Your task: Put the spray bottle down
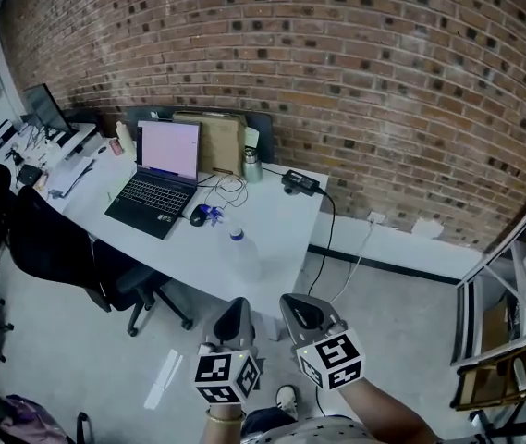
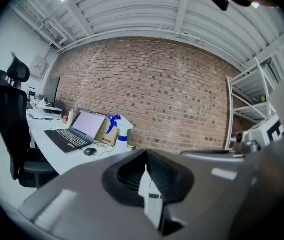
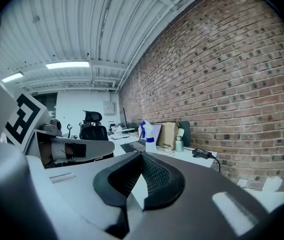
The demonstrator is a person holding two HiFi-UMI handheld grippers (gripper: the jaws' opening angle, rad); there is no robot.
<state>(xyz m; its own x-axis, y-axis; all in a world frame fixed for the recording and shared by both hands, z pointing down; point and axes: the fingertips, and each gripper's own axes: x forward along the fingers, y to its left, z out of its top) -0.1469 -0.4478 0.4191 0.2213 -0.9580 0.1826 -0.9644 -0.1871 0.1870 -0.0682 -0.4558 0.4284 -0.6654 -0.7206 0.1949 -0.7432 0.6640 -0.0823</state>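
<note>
both tongs empty. left gripper (image 2: 146,173): jaws pressed together, nothing between them. right gripper (image 3: 141,171): same, closed on nothing. I hold them side by side over the floor, well short of the desk (image 1: 286,234). spray bottle (image 1: 242,253) stands upright on the desk near its front edge, blue head on top, well apart from both tongs. black mouse (image 1: 199,215) sits just behind it, with the open laptop (image 1: 158,176) further left. power brick (image 1: 299,181) lies at the back by the brick wall (image 1: 383,81). office chair (image 1: 55,243) is at the desk's left side.
</note>
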